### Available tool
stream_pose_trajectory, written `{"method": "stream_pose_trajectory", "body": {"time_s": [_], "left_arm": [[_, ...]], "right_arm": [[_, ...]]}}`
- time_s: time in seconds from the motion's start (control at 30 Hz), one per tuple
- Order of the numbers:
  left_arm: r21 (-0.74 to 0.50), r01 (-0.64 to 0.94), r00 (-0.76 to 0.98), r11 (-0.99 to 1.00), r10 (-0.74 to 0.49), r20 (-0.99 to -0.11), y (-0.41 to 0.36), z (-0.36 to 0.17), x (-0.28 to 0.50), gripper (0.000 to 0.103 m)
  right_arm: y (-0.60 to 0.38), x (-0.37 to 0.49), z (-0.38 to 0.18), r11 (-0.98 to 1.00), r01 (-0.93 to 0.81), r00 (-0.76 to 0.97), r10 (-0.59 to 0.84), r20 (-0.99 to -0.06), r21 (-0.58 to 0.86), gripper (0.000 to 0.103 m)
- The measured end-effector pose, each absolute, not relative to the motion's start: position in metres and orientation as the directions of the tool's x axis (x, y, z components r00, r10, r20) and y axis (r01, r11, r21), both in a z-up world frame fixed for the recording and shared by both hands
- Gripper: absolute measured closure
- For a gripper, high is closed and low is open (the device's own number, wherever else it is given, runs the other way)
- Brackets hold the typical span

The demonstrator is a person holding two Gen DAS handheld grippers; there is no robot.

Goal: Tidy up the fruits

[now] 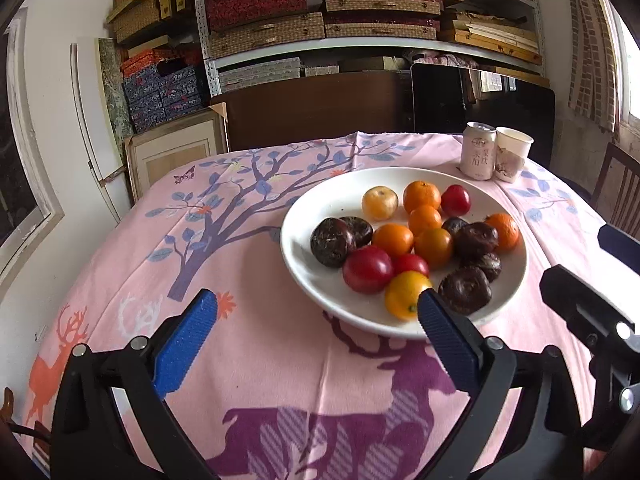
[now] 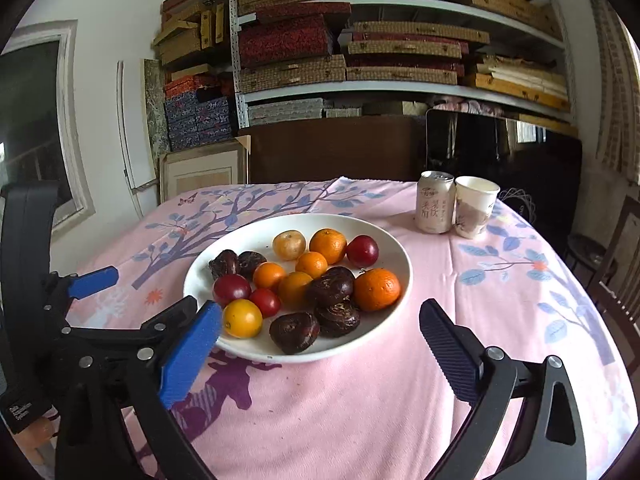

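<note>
Blue-padded fingers (image 1: 188, 340) of the left tool (image 1: 316, 320) sit closest to the lens, spread wide apart and holding nothing, poised above the pink patterned cloth (image 1: 260, 360) that covers the tabletop. Its right-hand finger overlaps the near rim of the white plate (image 1: 296, 252) in this view. The right tool (image 2: 320, 324) is likewise spread apart and empty, its two fingers flanking the plate's (image 2: 396, 248) near edge.

All the fruit lies heaped on the plate: small oranges (image 2: 376, 289), red plums (image 2: 232, 290), a yellow fruit (image 2: 242, 318) at the front, a pale yellow one (image 2: 289, 245) at the back, and several dark brown, wrinkled fruits (image 2: 294, 332) scattered among them. The pieces touch one another in a loose cluster, mixed by kind.

Beyond the plate, at the far right of the tabletop, a pale drink can (image 2: 435, 202) stands upright, touching a white paper cup (image 2: 475, 206) beside it. Shelves stacked with woven boxes (image 2: 360, 52) fill the wall behind.
</note>
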State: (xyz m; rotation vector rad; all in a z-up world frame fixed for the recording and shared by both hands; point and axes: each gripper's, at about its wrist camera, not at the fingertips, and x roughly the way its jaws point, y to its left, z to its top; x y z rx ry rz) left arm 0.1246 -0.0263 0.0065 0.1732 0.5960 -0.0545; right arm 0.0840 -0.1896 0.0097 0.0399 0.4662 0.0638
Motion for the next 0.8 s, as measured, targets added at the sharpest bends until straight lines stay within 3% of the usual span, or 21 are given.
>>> {"method": "stream_pose_trajectory", "body": {"time_s": [0.2, 0.33, 0.8], "left_arm": [[0.146, 0.076, 0.852, 0.986, 0.012, -0.523, -0.021, 0.014, 0.089, 0.005], [0.089, 0.092, 0.847, 0.992, -0.03, -0.53, -0.015, 0.015, 0.074, 0.005], [0.09, 0.134, 0.816, 0.987, -0.058, -0.575, -0.022, 0.006, 0.075, 0.005]], "right_arm": [[-0.192, 0.043, 0.011, 1.0, -0.004, 0.917, 0.008, -0.398, 0.013, 0.003], [-0.205, 0.027, 0.009, 0.994, -0.025, 0.929, 0.062, -0.364, 0.106, 0.003], [-0.2, 0.038, -0.005, 0.994, -0.031, 0.881, 0.078, -0.467, 0.108, 0.003]]}}
